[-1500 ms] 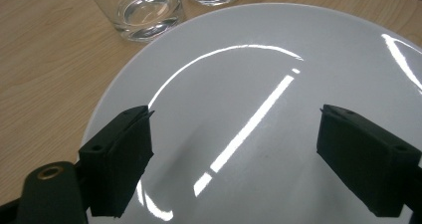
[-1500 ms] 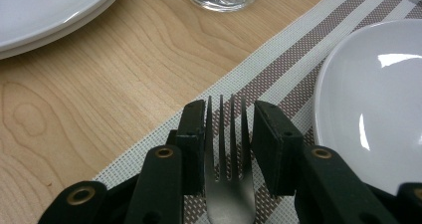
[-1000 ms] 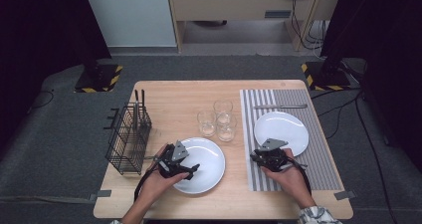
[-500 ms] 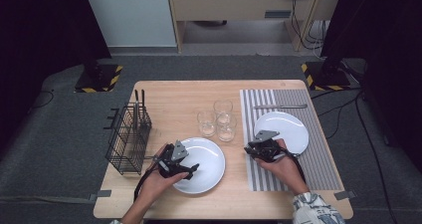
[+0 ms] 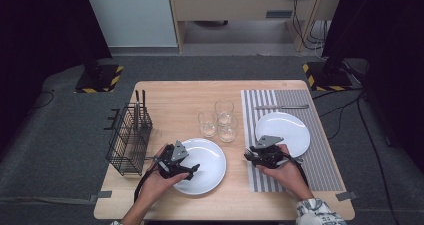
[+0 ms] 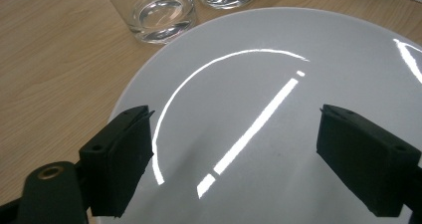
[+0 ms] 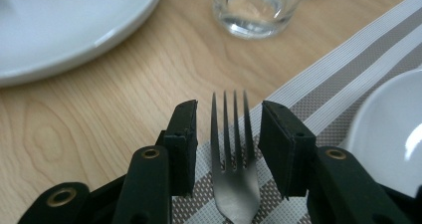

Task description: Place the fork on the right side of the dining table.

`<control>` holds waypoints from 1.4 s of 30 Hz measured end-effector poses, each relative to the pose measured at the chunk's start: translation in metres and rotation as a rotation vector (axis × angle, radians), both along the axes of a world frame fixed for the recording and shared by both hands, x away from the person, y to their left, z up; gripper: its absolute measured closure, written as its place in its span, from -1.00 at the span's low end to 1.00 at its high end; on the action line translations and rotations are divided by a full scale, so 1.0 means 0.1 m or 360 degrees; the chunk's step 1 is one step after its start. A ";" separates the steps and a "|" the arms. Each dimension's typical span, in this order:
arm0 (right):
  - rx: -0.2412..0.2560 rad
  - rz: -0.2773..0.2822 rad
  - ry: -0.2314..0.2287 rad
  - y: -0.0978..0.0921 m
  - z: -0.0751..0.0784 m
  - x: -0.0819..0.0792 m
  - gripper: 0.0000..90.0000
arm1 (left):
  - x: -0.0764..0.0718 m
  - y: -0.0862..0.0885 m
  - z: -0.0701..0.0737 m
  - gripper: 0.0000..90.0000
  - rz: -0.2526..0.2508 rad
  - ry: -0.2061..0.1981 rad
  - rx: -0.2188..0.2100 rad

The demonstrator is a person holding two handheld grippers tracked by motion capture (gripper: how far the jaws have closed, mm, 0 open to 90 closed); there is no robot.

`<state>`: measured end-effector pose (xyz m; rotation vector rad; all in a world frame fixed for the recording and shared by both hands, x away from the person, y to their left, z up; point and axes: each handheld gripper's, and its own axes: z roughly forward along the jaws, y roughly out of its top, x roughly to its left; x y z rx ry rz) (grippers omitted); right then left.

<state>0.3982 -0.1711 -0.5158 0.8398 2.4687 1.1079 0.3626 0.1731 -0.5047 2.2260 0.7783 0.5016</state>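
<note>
- The right gripper sits at the near left edge of the striped placemat, its jaws a little apart with a fork between them; the tines point toward 12 o'clock in the right gripper view. I cannot tell whether the pads actually press the fork's sides, as narrow gaps seem to show on both flanks.
- The fork lies on the placemat's left border, at about 7 o'clock of the white plate on that mat.
- In the high view the right gripper is held by a hand coming in from 5 o'clock.
- The left gripper hangs released over the nearer white plate, jaws spread wide and gripping nothing; in the high view it covers that plate's 9 o'clock rim.
- Three clear glasses stand clustered at 12 to 1 o'clock of the near plate, between the two plates.
- A black wire basket stands at 9 o'clock of the left gripper, with utensils upright in it.
- A knife lies across the far end of the placemat, at 12 o'clock of the right plate.
</note>
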 end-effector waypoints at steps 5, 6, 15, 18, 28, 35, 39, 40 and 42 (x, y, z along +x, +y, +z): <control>0.0111 -0.0066 -0.0053 0.01 0.12 -0.01 0.63 | -0.01 -0.02 0.02 -0.69 -0.0006 -0.0015 0.0000; 0.0109 -0.0086 -0.0062 0.03 0.12 0.00 0.67 | -0.01 -0.02 0.02 -0.69 -0.0006 -0.0016 -0.0001; 0.0098 -0.0130 -0.0039 0.11 0.08 0.06 0.59 | -0.01 -0.02 0.01 -0.69 -0.0004 -0.0013 0.0001; 0.0109 -0.0180 -0.0047 0.12 0.09 0.08 0.60 | -0.01 -0.02 0.01 -0.69 -0.0009 -0.0012 0.0005; 0.0028 -0.0101 0.0025 0.29 0.04 0.12 0.88 | -0.01 -0.02 0.00 -0.69 -0.0010 -0.0004 0.0006; 0.0012 -0.0064 0.0071 0.21 0.05 0.06 0.98 | -0.01 -0.03 0.00 -0.69 -0.0013 -0.0003 0.0014; 0.0011 -0.0045 0.0076 0.14 0.06 0.02 0.92 | -0.02 -0.03 0.00 -0.69 -0.0014 -0.0002 0.0012; 0.0016 -0.0048 0.0073 0.12 0.06 0.00 0.90 | -0.02 -0.03 0.00 -0.69 -0.0012 -0.0005 0.0013; 0.0033 -0.0063 0.0051 0.07 0.07 -0.03 0.84 | -0.02 -0.03 0.00 -0.69 -0.0009 -0.0006 0.0005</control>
